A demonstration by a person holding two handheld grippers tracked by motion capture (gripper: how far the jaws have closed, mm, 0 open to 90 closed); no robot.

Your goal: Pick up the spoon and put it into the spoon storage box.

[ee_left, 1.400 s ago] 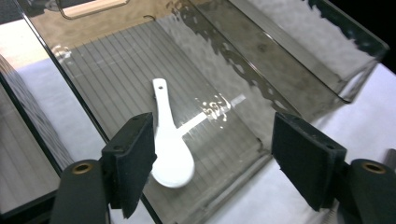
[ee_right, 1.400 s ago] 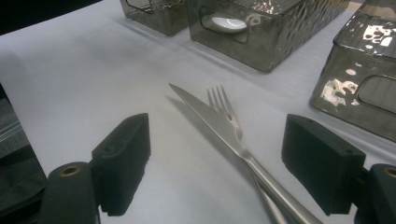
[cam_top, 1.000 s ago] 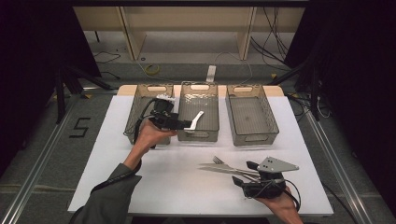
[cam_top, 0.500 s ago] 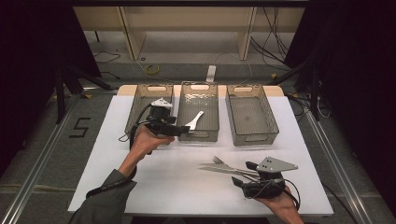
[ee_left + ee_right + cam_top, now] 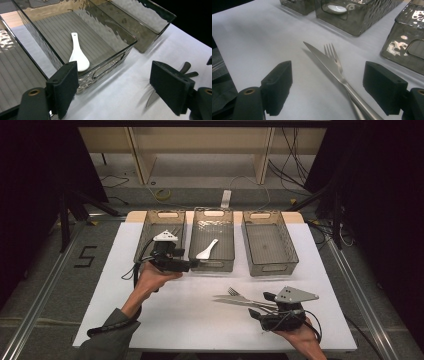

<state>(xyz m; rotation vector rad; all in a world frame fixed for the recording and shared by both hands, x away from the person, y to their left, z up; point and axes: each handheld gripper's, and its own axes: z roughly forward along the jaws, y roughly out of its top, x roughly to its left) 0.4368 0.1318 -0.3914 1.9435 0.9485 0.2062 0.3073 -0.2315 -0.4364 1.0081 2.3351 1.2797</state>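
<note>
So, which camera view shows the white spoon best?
The left gripper view: the white spoon lies close and whole in the middle bin. In the high view it is small; the right gripper view gives a glimpse through a handle hole.

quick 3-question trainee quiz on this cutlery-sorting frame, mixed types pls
1. True or false: the white spoon lies in the middle bin.
2. Which cutlery lies on the white table ahead of the right gripper?
3. The left gripper is: A) shut on the spoon, B) open with nothing between its pads, C) shut on a fork.

Key: 1. True. 2. A knife and a fork. 3. B.
</note>
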